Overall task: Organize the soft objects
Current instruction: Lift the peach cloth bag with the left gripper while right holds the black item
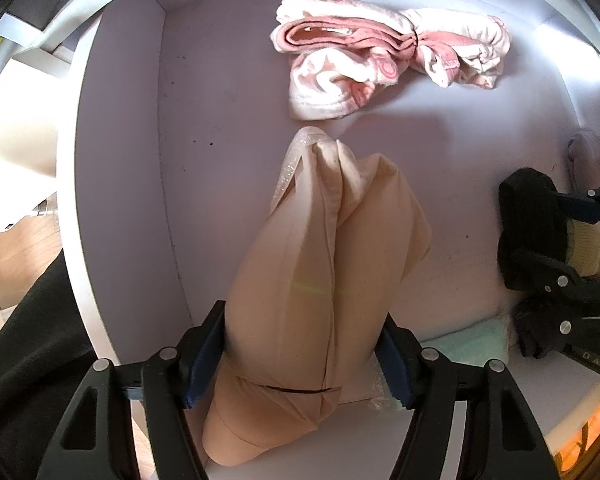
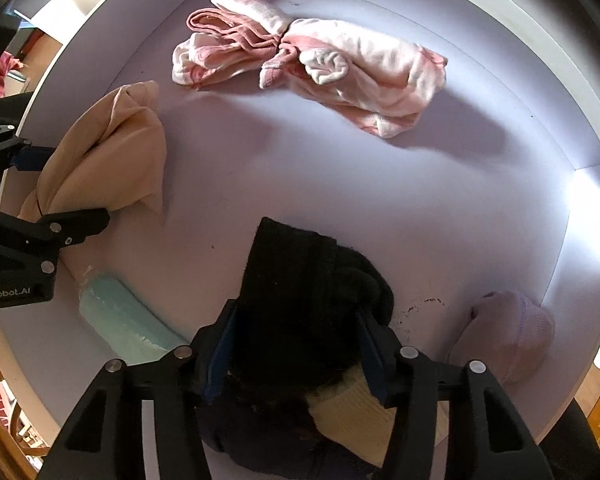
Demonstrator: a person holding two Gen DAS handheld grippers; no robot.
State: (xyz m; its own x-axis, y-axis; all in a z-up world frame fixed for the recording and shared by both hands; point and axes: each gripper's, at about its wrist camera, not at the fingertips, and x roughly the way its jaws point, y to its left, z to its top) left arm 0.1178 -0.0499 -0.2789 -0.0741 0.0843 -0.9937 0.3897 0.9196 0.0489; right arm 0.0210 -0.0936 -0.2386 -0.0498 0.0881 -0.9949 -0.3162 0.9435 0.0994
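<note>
White drawer [image 1: 120, 200] holds a pink garment [image 1: 384, 52]. Left claw [image 1: 300, 344] grips beige cloth [image 1: 320, 240]; right claw [image 2: 296, 344] grips black sock [image 2: 300, 292].

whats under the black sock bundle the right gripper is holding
A cream-yellow knit piece shows under the black sock bundle held by the right gripper, with more dark fabric below it. What they rest on is covered; beside them lies bare drawer floor.

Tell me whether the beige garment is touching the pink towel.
Apart. The right wrist view shows bare drawer floor between the beige garment and the pink towel; the left wrist view shows a narrower gap.
</note>
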